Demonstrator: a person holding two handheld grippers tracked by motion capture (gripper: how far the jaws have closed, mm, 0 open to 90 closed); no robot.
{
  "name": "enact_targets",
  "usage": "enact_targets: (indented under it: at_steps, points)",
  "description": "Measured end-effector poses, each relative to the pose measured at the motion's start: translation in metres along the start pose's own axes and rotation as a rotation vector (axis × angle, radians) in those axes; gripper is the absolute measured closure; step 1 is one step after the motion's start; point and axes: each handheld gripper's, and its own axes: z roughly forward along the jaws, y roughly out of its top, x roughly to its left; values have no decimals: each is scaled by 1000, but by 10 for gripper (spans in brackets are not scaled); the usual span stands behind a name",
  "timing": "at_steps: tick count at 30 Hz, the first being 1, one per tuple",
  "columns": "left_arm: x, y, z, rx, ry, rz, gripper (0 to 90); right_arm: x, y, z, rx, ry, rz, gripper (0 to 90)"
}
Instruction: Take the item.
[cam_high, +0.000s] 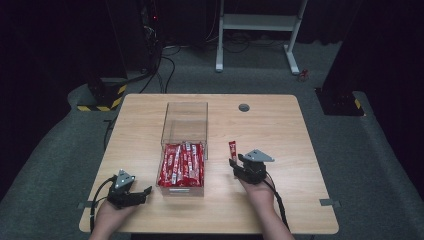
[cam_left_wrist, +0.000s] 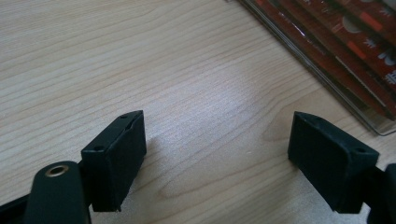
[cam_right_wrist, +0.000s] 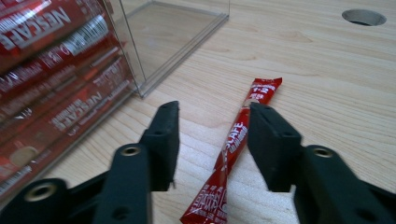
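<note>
Right gripper view: the right gripper (cam_right_wrist: 212, 140) is held low over the table (cam_right_wrist: 327, 84), its jaws spread, with a red sachet (cam_right_wrist: 238, 140) lying flat between them, touched by neither as far as can be told. A clear box (cam_right_wrist: 140, 70) stands just beside it, its near half packed with sachets (cam_right_wrist: 46, 70). In the high view, the left gripper (cam_high: 142, 192) is rested near the table's front left corner, jaws spread wide over bare wood, beside the box.
</note>
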Motion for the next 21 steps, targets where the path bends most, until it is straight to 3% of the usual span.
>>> enact_targets:
  at_steps: [2, 10, 21]
  points:
    - [0, 0, 0, 1, -1, 0, 195, 0, 2, -3, -14, 4, 7, 412]
    - [1, 0, 0, 1, -1, 5, 194, 1, 4, -10, -50, -3, 13, 214]
    - [1, 0, 0, 2, -3, 7, 194, -2, 3, -23, -36, -25, 36, 149]
